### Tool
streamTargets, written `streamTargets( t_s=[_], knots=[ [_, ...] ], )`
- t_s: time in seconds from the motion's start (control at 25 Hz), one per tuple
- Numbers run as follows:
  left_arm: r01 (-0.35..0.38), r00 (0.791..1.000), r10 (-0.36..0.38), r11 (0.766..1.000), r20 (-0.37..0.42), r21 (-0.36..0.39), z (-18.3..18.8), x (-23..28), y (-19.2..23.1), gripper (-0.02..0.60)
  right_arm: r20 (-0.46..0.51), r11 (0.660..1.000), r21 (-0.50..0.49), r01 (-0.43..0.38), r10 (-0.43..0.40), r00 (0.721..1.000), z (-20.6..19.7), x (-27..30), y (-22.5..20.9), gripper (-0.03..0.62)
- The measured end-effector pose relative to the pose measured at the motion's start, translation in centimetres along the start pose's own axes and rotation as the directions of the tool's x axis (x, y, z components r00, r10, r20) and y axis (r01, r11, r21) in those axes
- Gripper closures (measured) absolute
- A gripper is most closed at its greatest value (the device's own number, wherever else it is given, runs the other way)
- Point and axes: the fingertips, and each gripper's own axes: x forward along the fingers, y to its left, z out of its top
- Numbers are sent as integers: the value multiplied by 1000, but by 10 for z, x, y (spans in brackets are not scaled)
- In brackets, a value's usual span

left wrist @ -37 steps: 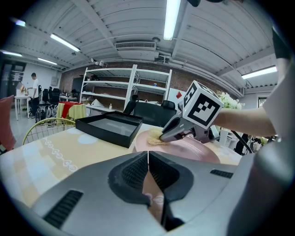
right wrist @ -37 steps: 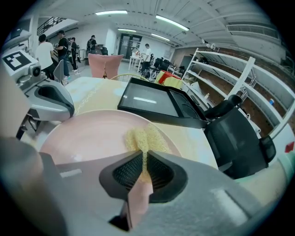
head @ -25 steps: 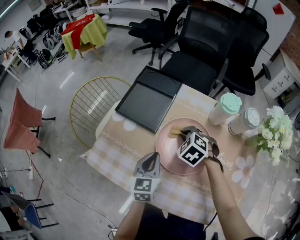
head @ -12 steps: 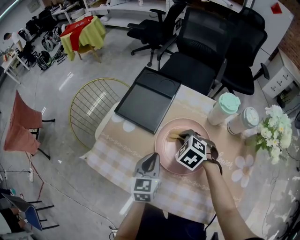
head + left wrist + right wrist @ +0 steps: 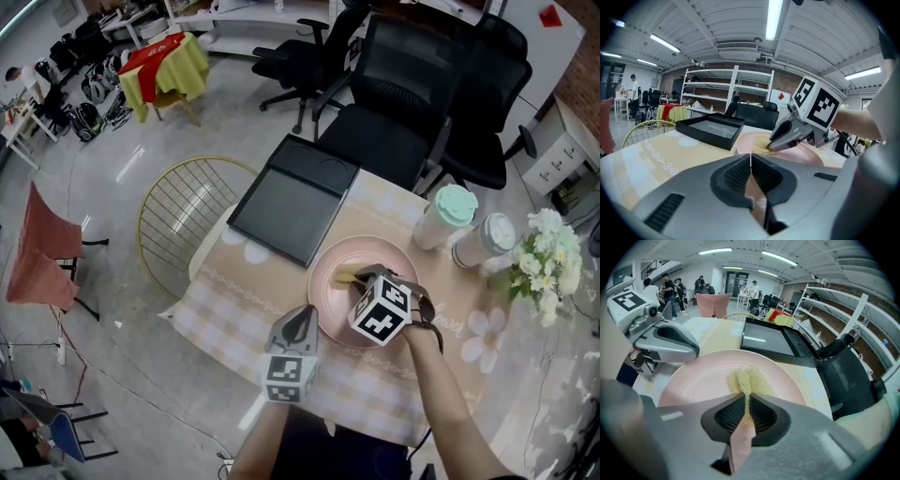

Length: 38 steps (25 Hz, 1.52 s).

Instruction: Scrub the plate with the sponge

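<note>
My right gripper (image 5: pixel 746 405) clamped on the sponge (image 5: pixel 749 379) mid-plate (image 5: pixel 693 383), my left gripper (image 5: pixel 751 163) closed, empty, lower centre, near the plate's rim.

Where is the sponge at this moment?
In the right gripper view, the sponge is pinched in the right gripper, resting on the pink plate beside the black tray.

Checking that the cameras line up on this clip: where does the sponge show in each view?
Head view: sponge on the far-left part of the plate, at the tip of the right gripper.
Left gripper view: centre, under the right gripper's tip.
Right gripper view: centre, pinched between its jaws, on the plate.
Shared landmark: the tray beyond the plate.
</note>
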Motion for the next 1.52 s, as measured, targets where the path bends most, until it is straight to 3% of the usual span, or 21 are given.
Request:
streamTargets(
  t_s=[1.52],
  knots=[
    [20, 1000, -20, 1000, -6, 5, -2, -1, -2, 568, -14, 999, -8, -51, 51, 999, -11, -14, 42, 563]
  ],
)
